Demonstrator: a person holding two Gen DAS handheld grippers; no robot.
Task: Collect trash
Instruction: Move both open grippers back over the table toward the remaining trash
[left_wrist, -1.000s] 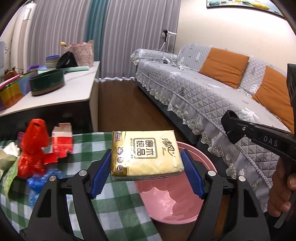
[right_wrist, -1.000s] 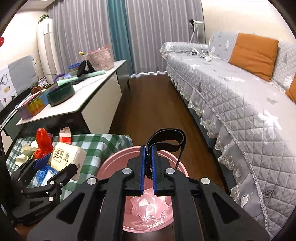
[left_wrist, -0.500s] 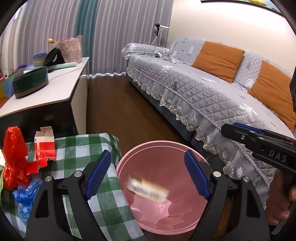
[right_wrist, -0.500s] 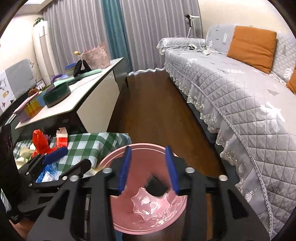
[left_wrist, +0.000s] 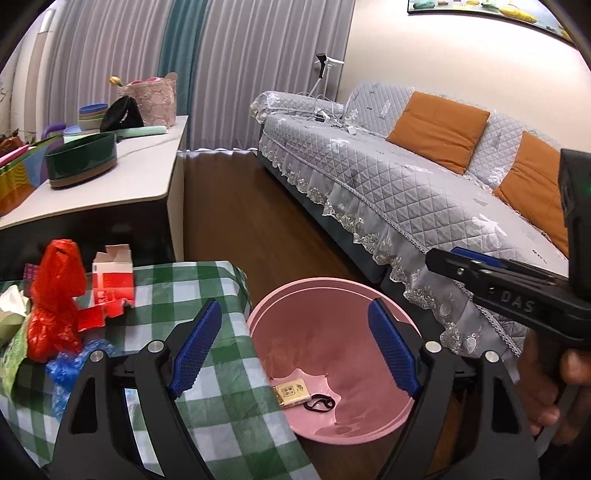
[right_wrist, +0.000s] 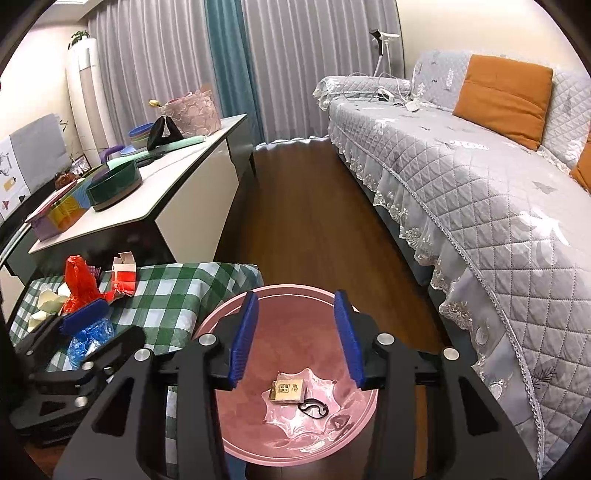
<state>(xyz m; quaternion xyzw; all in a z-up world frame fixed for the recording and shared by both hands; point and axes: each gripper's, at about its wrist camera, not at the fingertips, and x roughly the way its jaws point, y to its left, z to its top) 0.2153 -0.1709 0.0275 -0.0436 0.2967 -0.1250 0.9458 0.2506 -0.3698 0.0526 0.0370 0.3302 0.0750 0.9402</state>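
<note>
Two things lie at the bottom of the pink bin: a yellow tissue pack and, just beside it, a black loop of band. Both grippers hang above the bin with jaws spread and nothing between them; the left gripper sits over the bin's near edge, the right gripper over its middle. Beside the bin, touching its rim, stands a counter under a green checked cloth. On it more trash waits: a red plastic bag, a torn red-and-white carton, crumpled blue plastic and white tissue. The left gripper's frame partly hides the blue plastic. A grey quilted sofa with orange cushions runs along the bin's other side.
</note>
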